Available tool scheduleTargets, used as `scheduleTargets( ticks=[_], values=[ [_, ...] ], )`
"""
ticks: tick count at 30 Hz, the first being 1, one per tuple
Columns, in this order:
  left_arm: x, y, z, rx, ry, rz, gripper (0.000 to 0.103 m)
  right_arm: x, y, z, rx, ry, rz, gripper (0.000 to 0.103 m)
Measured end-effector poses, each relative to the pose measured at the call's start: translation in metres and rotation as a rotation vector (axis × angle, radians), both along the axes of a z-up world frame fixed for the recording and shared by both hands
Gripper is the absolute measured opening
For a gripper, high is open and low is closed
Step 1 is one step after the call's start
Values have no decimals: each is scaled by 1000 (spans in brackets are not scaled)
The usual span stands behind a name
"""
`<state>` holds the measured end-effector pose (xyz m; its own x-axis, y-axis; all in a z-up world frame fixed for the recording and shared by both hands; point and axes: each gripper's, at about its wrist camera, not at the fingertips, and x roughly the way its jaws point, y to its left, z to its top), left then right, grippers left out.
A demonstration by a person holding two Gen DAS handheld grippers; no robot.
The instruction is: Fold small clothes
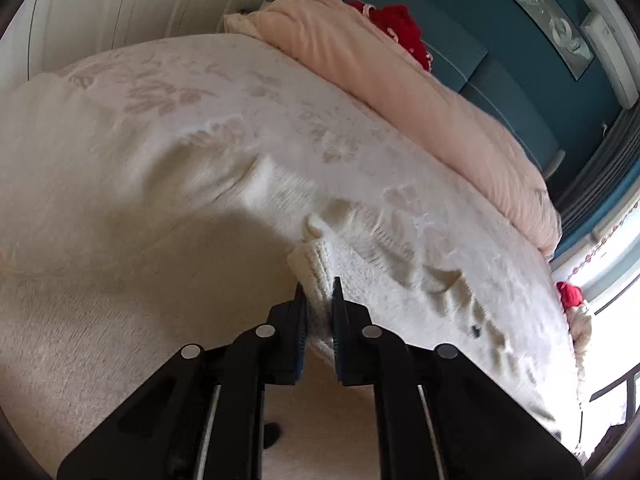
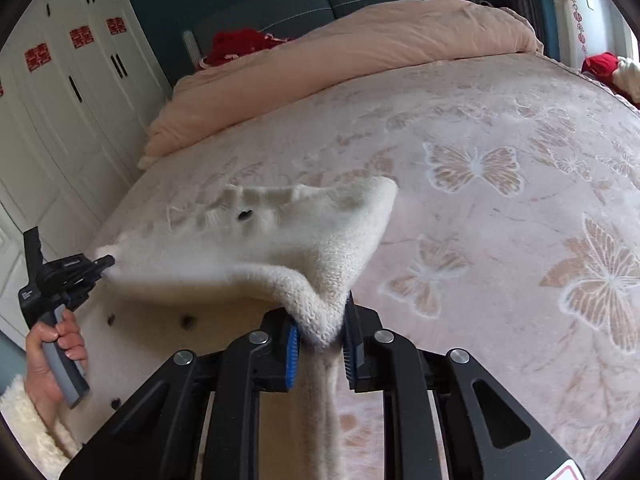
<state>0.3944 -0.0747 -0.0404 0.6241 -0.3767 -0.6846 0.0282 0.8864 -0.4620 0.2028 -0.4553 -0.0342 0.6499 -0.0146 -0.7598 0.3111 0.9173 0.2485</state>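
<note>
Left wrist view: left gripper (image 1: 319, 286) at bottom centre, jaws narrow and clamped on a ribbed edge of the white knit garment (image 1: 400, 276). The knit runs from the fingertips toward the lower right of the frame, long axis diagonal, motion-blurred, one dark button (image 1: 476, 330) visible on it. Under it a pale floral bedspread (image 1: 180, 120) fills the middle; a folded pink duvet (image 1: 400, 80) crosses the upper right, red fabric (image 1: 400, 28) behind it against a teal headboard (image 1: 500, 80); white panelled wardrobe (image 1: 140, 0) at upper left. Right wrist view: right gripper (image 2: 320, 308) at bottom centre, blue-padded jaws pinched tight on a thick fold of the same garment (image 2: 280, 232). The knit stretches from there to the left gripper (image 2: 108, 260) at mid left, lifted off the bed, long axis roughly horizontal, part of it hanging below in the lower left. A bare hand (image 2: 52, 356) grips that tool's grey handle. Butterfly-patterned bedspread (image 2: 500, 200) fills the right side, duvet (image 2: 340, 52) along the top, wardrobe (image 2: 60, 100) with red stickers at upper left.
</note>
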Motion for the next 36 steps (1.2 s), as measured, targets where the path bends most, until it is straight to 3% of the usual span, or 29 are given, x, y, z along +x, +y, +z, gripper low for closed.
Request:
scheduleTargets(
  ticks=[1,2,5,8,9,12,14,16,18,20,22,23,24,25,26,27,29,32,36],
  values=[
    [0,-1,-12,28,33,-3,10,6,0,-19,14,79,19,17],
    [2,1,-21,39,64,-4,10,4,0,-26,29,102,18,19],
    [-8,17,-20,-52,60,-10,14,-14,6,-10,34,83,20,27],
    [-35,44,-3,-96,67,-13,21,-53,11,11,38,77,15,58],
    [-47,56,4,-85,59,-12,32,-67,13,14,39,84,15,62],
    [-96,111,20,3,64,35,66,-132,25,12,86,146,21,68],
    [-130,157,22,56,107,105,78,-169,38,2,162,199,36,68],
    [-161,196,14,77,176,165,80,-198,60,-7,184,240,61,69],
    [-188,223,3,61,258,182,80,-208,75,-5,159,215,88,74],
    [-207,229,-2,17,262,162,80,-207,87,-6,213,191,104,74],
    [-214,217,-3,38,263,119,85,-196,97,-12,212,180,119,73],
    [-213,208,-5,60,277,77,85,-191,100,-13,186,182,115,62],
    [-212,196,-7,112,285,55,80,-186,99,-13,164,183,100,23],
    [-212,190,-7,161,279,43,72,-182,91,-12,204,181,84,10],
    [-209,174,-4,249,277,13,45,-182,85,-8,243,169,69,10],
    [-210,167,-3,266,283,-5,8,-187,76,3,244,142,44,9],
    [-210,160,7,155,317,-47,8,-207,62,38,152,94,23,9],
    [-227,141,36,157,273,-128,8,-244,40,66,106,81,-15,8],
    [-260,133,29,153,337,-189,8,-302,28,61,47,190,-45,6]
  ],
)
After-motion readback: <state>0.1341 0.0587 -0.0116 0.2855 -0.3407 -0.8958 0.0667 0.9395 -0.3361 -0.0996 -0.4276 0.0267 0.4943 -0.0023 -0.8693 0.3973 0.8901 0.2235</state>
